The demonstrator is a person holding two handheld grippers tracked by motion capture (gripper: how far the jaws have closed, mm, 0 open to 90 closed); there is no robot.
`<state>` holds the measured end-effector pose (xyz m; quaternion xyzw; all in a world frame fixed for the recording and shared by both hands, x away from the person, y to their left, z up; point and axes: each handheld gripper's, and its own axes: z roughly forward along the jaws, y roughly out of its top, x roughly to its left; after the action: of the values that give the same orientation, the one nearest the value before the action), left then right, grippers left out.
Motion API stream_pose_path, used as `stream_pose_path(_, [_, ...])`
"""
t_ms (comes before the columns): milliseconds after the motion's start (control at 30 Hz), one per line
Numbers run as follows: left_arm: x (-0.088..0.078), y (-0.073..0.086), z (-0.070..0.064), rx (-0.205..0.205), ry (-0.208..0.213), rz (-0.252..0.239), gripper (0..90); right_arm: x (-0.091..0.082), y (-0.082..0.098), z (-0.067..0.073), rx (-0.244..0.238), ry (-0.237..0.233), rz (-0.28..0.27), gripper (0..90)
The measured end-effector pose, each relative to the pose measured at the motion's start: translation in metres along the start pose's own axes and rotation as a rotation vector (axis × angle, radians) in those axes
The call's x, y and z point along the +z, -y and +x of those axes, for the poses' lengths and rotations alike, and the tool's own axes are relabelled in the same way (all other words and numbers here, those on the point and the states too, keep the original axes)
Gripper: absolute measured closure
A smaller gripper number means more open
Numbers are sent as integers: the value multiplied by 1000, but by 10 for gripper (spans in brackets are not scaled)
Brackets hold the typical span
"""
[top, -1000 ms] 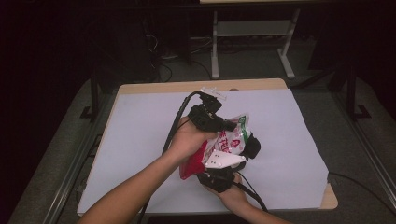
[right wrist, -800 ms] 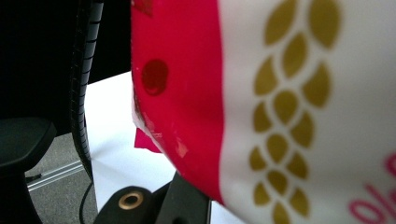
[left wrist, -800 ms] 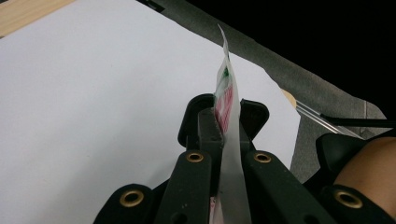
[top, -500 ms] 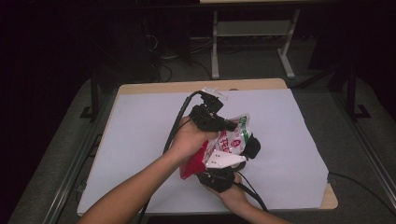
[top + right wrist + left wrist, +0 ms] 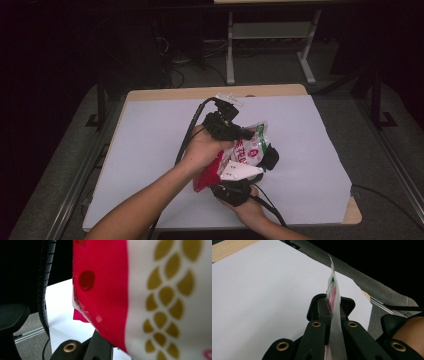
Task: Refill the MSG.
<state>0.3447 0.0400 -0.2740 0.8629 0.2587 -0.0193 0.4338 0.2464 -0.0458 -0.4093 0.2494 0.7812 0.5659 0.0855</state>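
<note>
A snack bag (image 5: 252, 147), red, white and green, is held up over the middle of the table between both grippers. My left gripper (image 5: 248, 134) comes in from the upper left and is shut on the bag's top edge; in the left gripper view the thin sealed edge of the bag (image 5: 333, 293) stands pinched between the two black jaws. My right gripper (image 5: 269, 157) reaches up from below at the bag's lower right side, shut on it. In the right gripper view the bag (image 5: 150, 290) hangs very close and hides the jaw tips.
A white sheet (image 5: 150, 150) covers the wooden table (image 5: 200, 93). Black cables (image 5: 187, 137) trail from both grippers. A metal stand (image 5: 270, 35) is on the dark floor behind the table. Grey rails (image 5: 75, 185) run along both sides.
</note>
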Motion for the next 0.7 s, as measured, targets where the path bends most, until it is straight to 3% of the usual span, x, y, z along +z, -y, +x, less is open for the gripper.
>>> stream_pose_path(700, [2,0,1,-2,-1,6,900,0,0,0,4,-8,-3,900])
